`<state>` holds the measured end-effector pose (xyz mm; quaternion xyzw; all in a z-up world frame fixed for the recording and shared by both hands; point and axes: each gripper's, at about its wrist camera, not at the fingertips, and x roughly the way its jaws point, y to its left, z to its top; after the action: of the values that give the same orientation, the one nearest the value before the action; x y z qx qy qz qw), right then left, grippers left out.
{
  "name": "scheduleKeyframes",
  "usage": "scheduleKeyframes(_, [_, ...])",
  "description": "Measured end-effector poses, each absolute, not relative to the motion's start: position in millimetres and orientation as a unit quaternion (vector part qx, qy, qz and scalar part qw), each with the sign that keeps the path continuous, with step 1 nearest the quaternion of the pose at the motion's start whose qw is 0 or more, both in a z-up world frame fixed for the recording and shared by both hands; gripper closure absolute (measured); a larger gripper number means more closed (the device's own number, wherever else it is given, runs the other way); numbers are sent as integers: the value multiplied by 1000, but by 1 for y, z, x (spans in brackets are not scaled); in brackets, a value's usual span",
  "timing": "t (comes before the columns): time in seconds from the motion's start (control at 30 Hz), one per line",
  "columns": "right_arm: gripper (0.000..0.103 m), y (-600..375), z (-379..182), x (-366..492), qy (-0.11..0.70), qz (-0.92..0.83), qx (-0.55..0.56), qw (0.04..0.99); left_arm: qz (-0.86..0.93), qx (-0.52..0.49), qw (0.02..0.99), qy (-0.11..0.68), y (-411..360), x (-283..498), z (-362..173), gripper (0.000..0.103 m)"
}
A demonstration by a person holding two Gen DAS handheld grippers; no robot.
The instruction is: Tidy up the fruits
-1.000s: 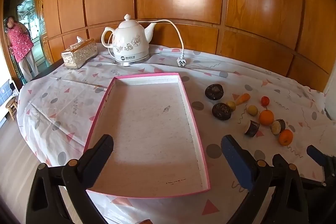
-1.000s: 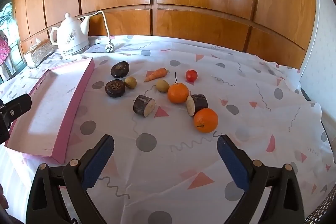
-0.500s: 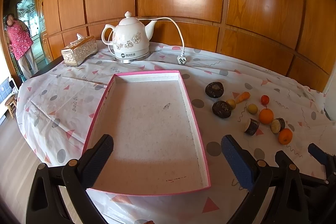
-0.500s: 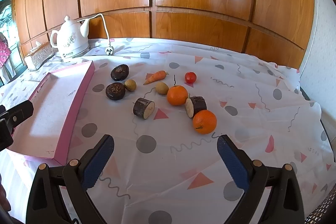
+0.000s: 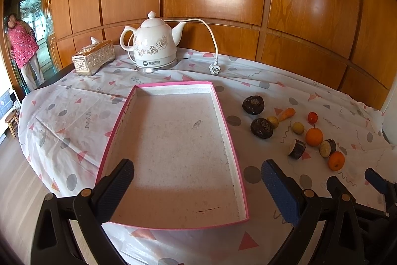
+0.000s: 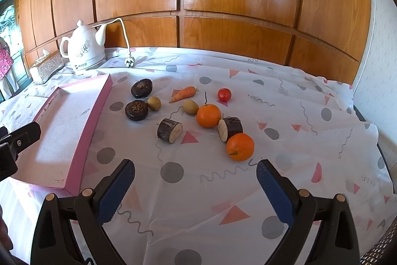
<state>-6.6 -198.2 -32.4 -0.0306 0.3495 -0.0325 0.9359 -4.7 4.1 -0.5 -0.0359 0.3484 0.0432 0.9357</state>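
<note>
Both views have drawn slightly back and upward. Left gripper (image 5: 197, 179), jaws wide and empty, hovers over the empty pink tray (image 5: 229, 131), presumably the receptacle. Right gripper (image 6: 196, 181), likewise gaping, faces the fruits (image 6: 209, 115) scattered on the desk (image 6: 297, 116) beside it.

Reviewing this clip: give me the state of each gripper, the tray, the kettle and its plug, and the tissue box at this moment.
left gripper: open, holding nothing, over the tray's near end.
right gripper: open, holding nothing, short of the fruit.
pink tray: nothing in it.
kettle: upright, lid on.
plug: loose on the tablecloth.
tissue box: tissue sticking out.
</note>
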Motion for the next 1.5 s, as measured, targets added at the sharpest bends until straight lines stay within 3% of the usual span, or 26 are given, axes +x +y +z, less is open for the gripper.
scheduleKeyframes(1.5, [3, -207, -32, -10, 339, -38, -23, 940, 31, -44, 932, 359, 1, -7, -1, 0])
